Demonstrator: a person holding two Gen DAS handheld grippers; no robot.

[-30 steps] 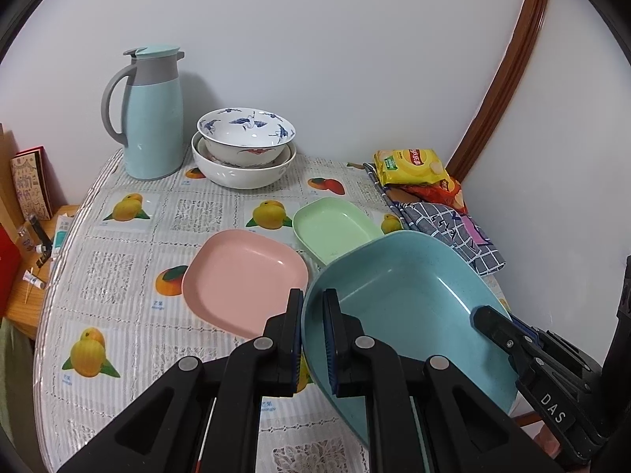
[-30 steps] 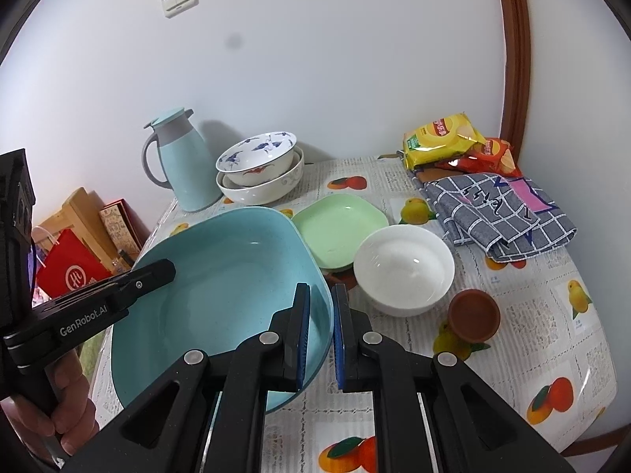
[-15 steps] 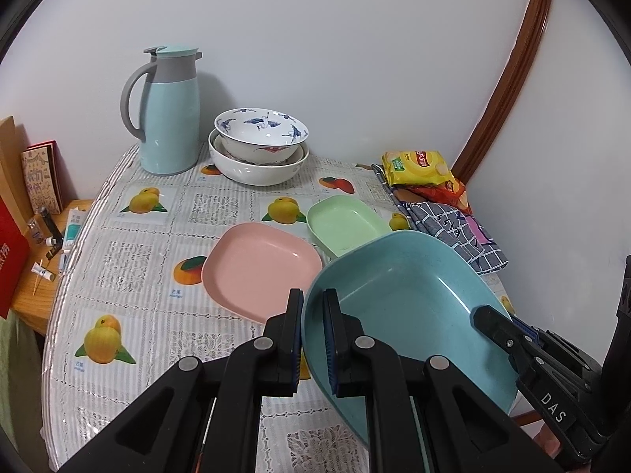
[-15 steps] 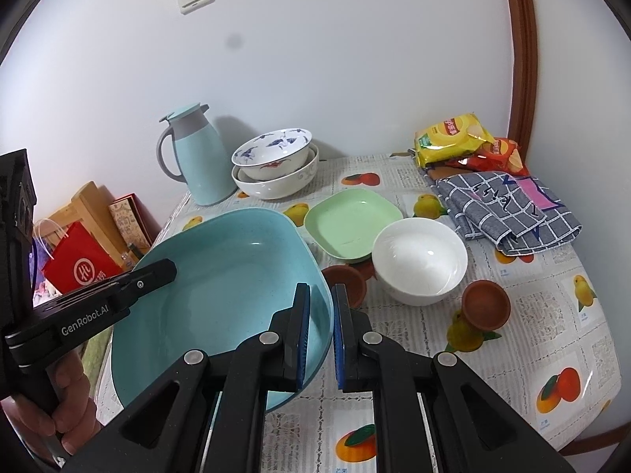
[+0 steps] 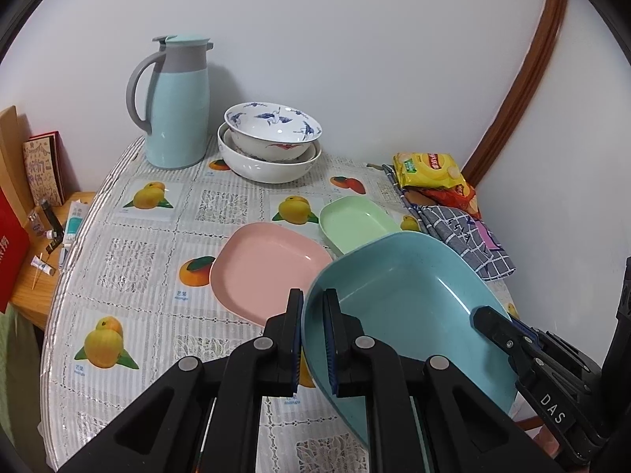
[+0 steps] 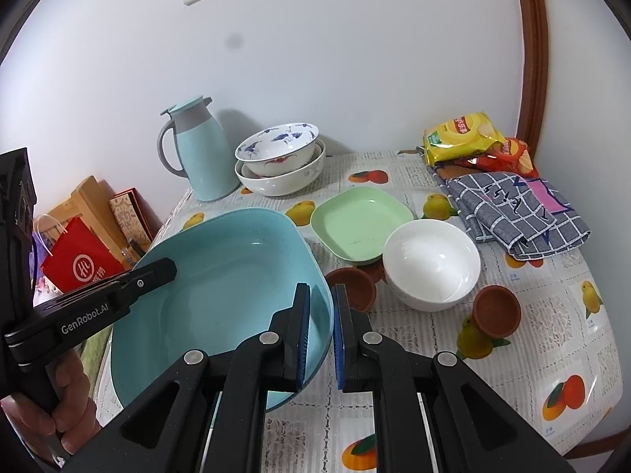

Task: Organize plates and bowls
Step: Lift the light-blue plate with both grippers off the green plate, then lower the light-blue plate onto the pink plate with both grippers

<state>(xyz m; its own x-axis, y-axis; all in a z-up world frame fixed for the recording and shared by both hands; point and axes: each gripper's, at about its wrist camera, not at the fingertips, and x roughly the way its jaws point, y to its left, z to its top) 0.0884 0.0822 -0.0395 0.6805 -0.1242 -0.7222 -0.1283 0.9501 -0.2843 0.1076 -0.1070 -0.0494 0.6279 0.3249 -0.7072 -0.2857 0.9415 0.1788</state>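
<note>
A large teal bowl [image 5: 410, 307] [image 6: 228, 276] hangs above the table, held from both sides. My left gripper [image 5: 313, 317] is shut on its left rim, and my right gripper [image 6: 321, 311] is shut on its right rim. Below lie a pink plate [image 5: 268, 268] and a green plate [image 5: 355, 220] [image 6: 361, 220]. A white bowl [image 6: 432, 264] sits beside the green plate, with two small brown bowls [image 6: 353, 287] [image 6: 497, 309] near it. At the back, a blue-patterned bowl [image 5: 274, 126] [image 6: 278, 148] is nested in a white bowl [image 5: 268, 165].
A teal jug [image 5: 177, 110] [image 6: 199, 153] stands by the wall. Snack bags [image 6: 469, 138] and a checked cloth [image 6: 516, 209] lie at the right. The fruit-print table [image 5: 134, 276] ends at the left, where a low shelf [image 5: 35, 276] holds a red bag [image 6: 79, 264]. A hand [image 6: 47, 406] grips the left tool.
Both grippers and the teal bowl have backed off from the table; more of it shows, including a second brown bowl beside the white one. The grips are unchanged.
</note>
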